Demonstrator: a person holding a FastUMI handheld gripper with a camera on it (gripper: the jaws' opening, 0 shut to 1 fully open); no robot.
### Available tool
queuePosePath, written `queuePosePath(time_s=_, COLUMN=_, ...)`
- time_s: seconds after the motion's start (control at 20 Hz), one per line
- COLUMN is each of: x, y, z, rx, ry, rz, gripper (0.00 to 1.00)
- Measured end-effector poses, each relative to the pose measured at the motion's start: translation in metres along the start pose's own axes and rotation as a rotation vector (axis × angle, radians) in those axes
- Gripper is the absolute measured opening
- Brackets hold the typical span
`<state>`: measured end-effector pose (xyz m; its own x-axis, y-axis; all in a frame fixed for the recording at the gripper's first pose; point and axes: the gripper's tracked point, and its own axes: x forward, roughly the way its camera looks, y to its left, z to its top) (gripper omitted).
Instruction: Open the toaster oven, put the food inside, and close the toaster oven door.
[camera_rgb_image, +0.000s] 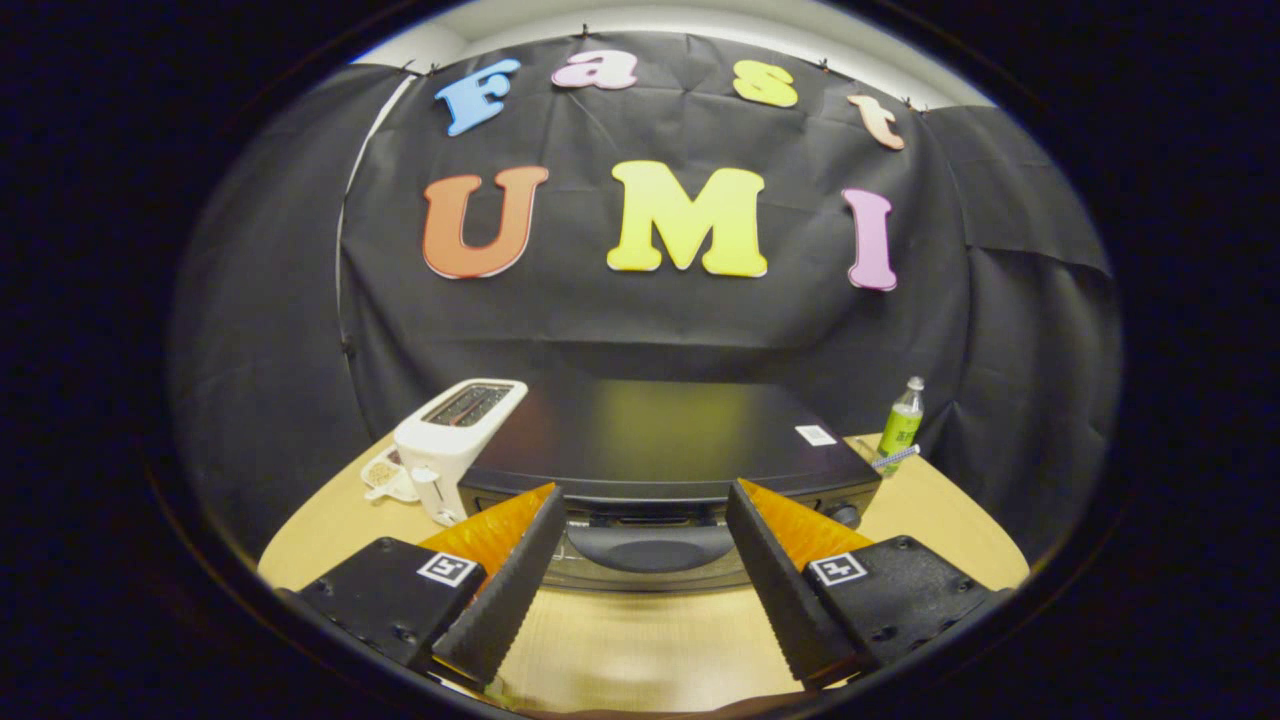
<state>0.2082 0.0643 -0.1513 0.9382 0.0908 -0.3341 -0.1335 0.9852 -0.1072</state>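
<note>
Presently, as seen along my gripper's fingers:

Gripper: my gripper (645, 510) is spread wide, nothing between the fingers; both fingers (505, 590) hang above the table, touching nothing.

Toaster oven: the black toaster oven (665, 440) sits on the table just ahead of my fingertips, its front facing me. I look down on its flat dark top, which carries a small white sticker (815, 435) near the right rear corner.

Door: the door reads as closed; its curved handle (650, 548) lies in the gap between my fingertips, just beyond them. I am not touching it.

Knob: one dark knob (846, 515) shows at the right end of the front, beside my right finger.

Toaster: a white pop-up toaster (455, 445) stands touching or just beside the oven's left side; I cannot tell which.

Dish: a small white dish (385, 475) with brownish contents sits left of the toaster; what it holds is too small to tell.

Bottle: a green bottle (901, 425) stands upright behind the oven's right rear corner, with a thin striped stick (895, 457) lying near its base.

Table: light wood table (640, 650), bare between my fingers.
</note>
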Motion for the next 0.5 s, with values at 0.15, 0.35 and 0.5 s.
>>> queuePosePath(time_s=0.15, x=0.024, y=-0.009, z=-0.014, rx=-0.002, ry=0.052, rz=-0.051, gripper=1.00)
queuePosePath(time_s=0.35, x=0.027, y=-0.007, z=-0.015, rx=0.057, ry=0.034, rz=0.005, gripper=1.00)
queuePosePath(time_s=0.5, x=0.019, y=-0.007, z=-0.019, rx=0.042, ry=0.040, rz=0.022, gripper=1.00)
